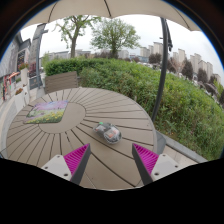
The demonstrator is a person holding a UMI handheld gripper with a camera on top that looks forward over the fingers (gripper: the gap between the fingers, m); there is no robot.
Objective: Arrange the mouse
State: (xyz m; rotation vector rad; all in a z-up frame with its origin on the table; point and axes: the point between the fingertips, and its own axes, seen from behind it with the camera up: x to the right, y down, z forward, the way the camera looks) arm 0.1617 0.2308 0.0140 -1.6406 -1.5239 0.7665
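Observation:
A small grey computer mouse point(107, 132) lies on a round brown slatted table point(60, 140), just ahead of my fingers and a little above the gap between them. My gripper point(111, 160) is open and empty, held above the table's near part. Its two magenta pads point(76, 158) stand wide apart, with bare table slats between them. A flat mat with a green and purple picture point(48, 111) lies on the table to the far left of the mouse.
A dark parasol pole point(161, 70) rises right of the table, with the canopy overhead. A wooden chair point(62, 82) stands behind the table. A green hedge point(150, 85) runs beyond, with trees and buildings farther off.

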